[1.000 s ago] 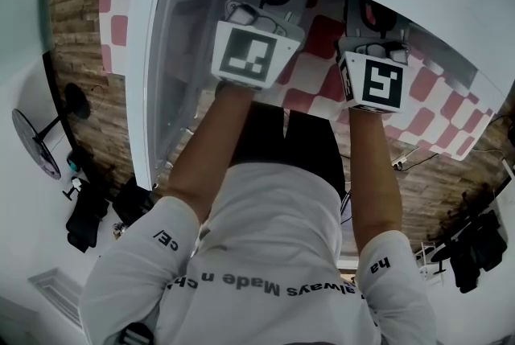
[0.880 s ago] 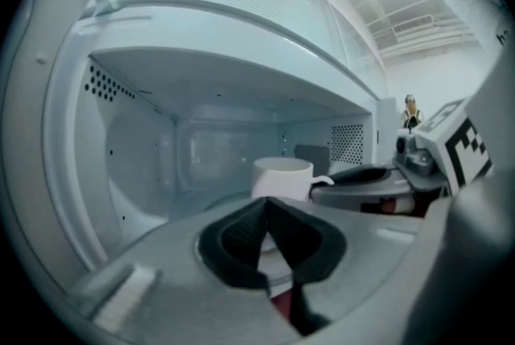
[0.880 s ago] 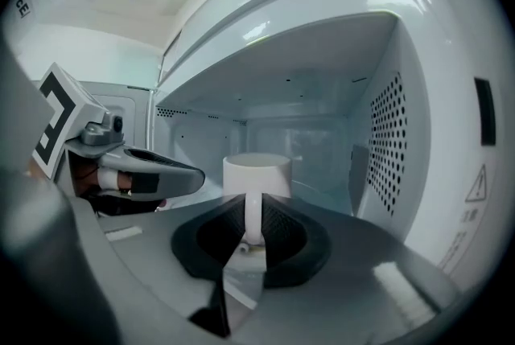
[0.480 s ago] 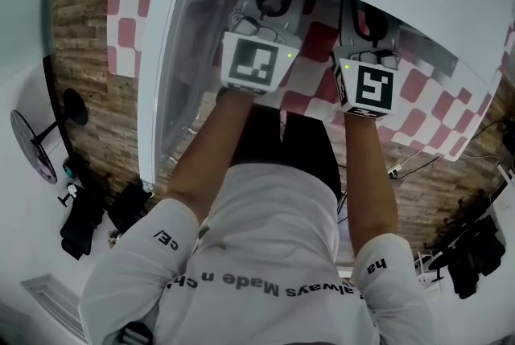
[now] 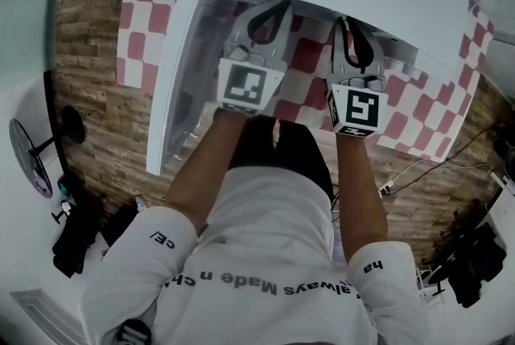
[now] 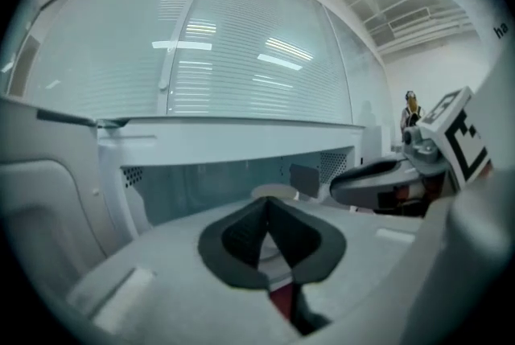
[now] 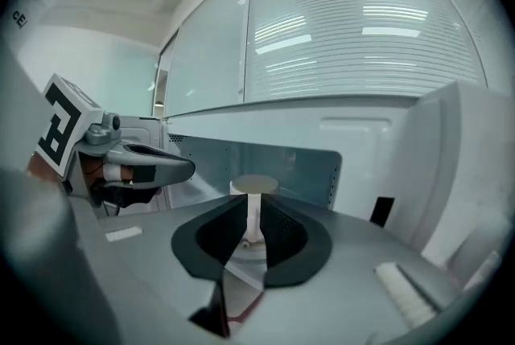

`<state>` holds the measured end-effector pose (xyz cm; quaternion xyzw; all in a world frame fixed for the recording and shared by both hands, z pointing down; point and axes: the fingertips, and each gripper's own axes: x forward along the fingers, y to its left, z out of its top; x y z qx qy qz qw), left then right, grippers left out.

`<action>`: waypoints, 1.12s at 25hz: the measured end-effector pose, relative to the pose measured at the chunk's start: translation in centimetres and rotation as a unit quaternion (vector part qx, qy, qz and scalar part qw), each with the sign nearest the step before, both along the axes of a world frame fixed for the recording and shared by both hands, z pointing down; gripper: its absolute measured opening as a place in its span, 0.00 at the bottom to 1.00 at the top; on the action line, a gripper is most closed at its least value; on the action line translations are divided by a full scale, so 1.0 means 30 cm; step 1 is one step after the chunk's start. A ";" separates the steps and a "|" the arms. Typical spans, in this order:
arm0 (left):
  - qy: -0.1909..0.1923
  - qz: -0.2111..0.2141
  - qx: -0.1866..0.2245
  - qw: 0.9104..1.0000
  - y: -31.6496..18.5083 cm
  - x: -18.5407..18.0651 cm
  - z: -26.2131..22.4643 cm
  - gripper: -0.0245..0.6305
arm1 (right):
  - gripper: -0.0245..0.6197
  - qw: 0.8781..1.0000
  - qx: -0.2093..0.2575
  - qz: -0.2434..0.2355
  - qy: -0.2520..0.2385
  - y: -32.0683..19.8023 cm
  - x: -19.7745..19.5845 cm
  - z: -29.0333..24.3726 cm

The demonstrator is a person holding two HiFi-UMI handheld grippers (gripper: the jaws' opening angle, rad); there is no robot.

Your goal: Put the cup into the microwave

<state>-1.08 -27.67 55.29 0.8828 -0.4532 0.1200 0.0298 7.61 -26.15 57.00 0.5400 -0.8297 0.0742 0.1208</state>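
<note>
Now the pale cup stands upright inside the microwave, mid-frame. The right gripper's 2 jaws are slightly parted and empty, short of the cup. The left gripper is closed on nothing.

Below me the floor is brown wood plank, and it carries on past my right side too. A red-and-white checked cloth covers the table. Off to my left a black standing fan sits where the planks give way to pale flooring, with a bulky black shape near it that I can't identify. A similar dark shape lies far to my right. A pale cable trails over the planks there. Ahead, tall glazed panels with white slatted blinds mirror long strip lights. The ceiling is white and beamed.
</note>
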 end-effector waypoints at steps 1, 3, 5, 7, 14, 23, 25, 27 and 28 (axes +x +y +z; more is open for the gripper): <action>0.002 -0.001 -0.001 1.000 0.014 -0.001 -0.016 0.04 | 0.11 1.000 -0.002 0.001 0.000 0.015 0.004 -0.013; 0.004 -0.002 -0.001 1.000 0.043 -0.002 -0.054 0.04 | 0.11 1.000 -0.008 0.003 -0.001 0.047 0.012 -0.045; 0.006 -0.003 0.001 1.000 0.069 -0.003 -0.098 0.04 | 0.11 1.000 -0.010 0.004 -0.003 0.075 0.018 -0.089; 0.009 -0.003 0.003 1.000 0.092 -0.003 -0.142 0.04 | 0.11 1.000 -0.008 0.003 -0.005 0.097 0.024 -0.136; 0.019 0.004 0.008 1.000 0.173 0.013 -0.307 0.04 | 0.11 1.000 0.014 -0.006 0.004 0.168 0.053 -0.336; 0.060 0.011 0.027 0.998 0.224 0.054 -0.579 0.04 | 0.11 0.999 0.040 -0.013 0.000 0.254 0.094 -0.604; 0.067 0.015 0.033 0.997 0.241 0.060 -0.638 0.04 | 0.10 0.999 0.044 -0.014 -0.007 0.277 0.094 -0.666; 0.069 0.016 0.036 0.997 0.259 0.067 -0.685 0.04 | 0.10 0.999 0.048 -0.019 -0.010 0.297 0.098 -0.725; 0.067 0.016 0.035 0.997 0.268 0.071 -0.704 0.04 | 0.10 0.998 0.053 -0.022 -0.010 0.305 0.102 -0.753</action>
